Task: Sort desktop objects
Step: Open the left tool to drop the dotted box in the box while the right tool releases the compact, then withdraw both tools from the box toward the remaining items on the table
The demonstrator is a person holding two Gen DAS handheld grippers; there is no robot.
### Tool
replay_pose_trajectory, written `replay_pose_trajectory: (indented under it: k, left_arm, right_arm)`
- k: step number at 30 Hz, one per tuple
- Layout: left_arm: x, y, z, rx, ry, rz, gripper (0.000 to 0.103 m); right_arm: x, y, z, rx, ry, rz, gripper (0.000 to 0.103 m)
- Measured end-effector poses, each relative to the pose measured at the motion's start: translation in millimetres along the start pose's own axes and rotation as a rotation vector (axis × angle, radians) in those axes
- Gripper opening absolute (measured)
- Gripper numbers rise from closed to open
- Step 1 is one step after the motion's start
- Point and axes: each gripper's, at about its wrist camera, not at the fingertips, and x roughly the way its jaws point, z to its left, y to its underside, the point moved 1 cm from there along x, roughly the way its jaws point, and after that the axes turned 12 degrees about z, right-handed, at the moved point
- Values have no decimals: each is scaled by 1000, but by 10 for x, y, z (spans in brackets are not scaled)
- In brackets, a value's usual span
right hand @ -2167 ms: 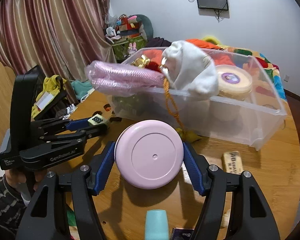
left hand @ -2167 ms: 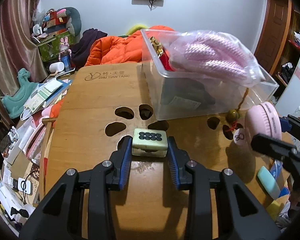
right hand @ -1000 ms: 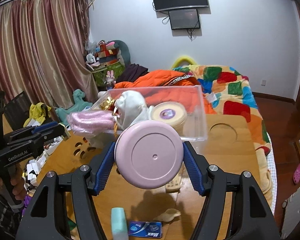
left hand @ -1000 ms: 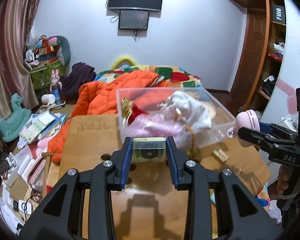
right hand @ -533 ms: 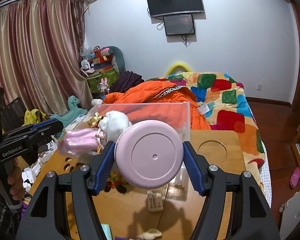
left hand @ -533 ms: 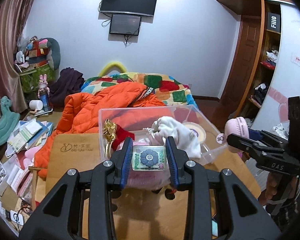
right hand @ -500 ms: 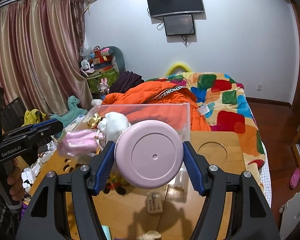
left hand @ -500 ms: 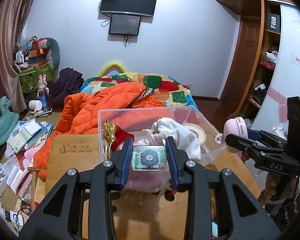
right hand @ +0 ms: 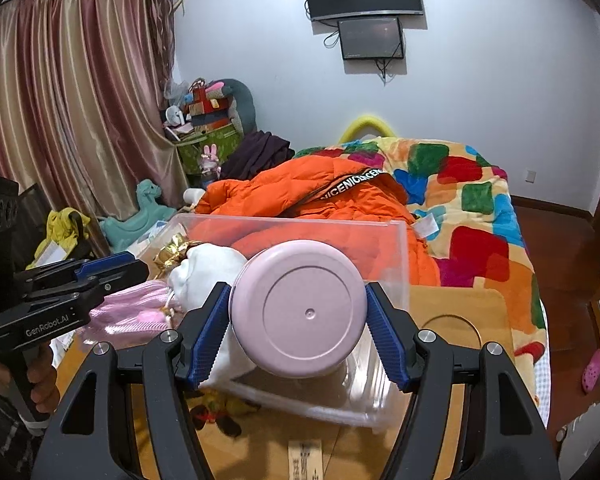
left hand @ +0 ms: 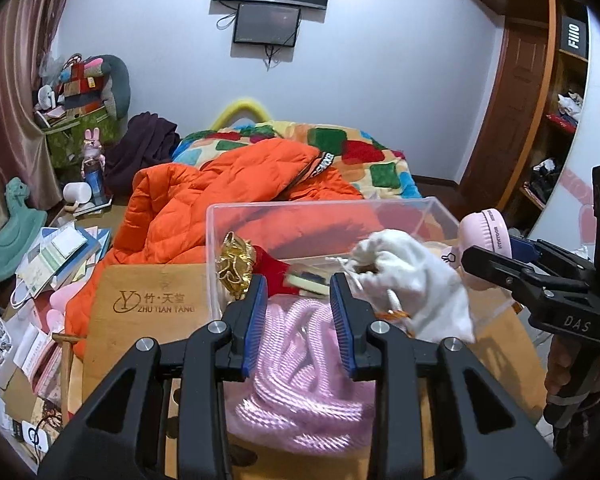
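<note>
My left gripper is open and empty above the clear plastic bin. The small green tile block lies loose in the bin beyond the fingertips, blurred, by a red item. Below the jaws lies a pink coiled rope in a bag. A white cloth pouch and gold foil item are also in the bin. My right gripper is shut on a round pink container, held over the bin; it also shows in the left wrist view.
The bin stands on a wooden table with cut-outs. An eraser-like block lies on the table near me. An orange jacket and colourful bedspread lie behind. Clutter and books lie left of the table.
My left gripper has opened and the green tile block has dropped from it into the bin. Both grippers have moved closer over the bin; the right still holds the pink container.
</note>
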Motion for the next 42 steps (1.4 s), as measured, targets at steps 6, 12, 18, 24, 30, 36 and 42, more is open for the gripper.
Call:
replay_pose_trajectory:
  k: [6, 12, 18, 24, 30, 36, 42]
  left_arm:
    - [71, -18, 37, -1, 6, 11, 32]
    - [87, -8, 39, 5, 14, 9, 32]
    - [103, 3, 48, -3, 22, 13, 34]
    - [69, 40, 31, -3, 21, 13, 40]
    - [-19, 66, -38, 20, 13, 3, 47]
    - [-176, 82, -123, 37, 15, -23, 56]
    - [-343, 154, -223, 52, 11, -47, 66]
  right_arm:
    - [220, -117, 25, -16, 3, 37, 63]
    - [320, -204, 96, -27, 11, 48, 63]
    - [410, -289, 150, -31, 16, 60, 64]
    - [462, -338, 191, -38, 35, 79, 65]
    - [346, -237, 133, -13, 34, 77, 67]
    - [45, -88, 163, -41, 62, 36, 77]
    - [-260, 128, 189, -62, 106, -2, 77]
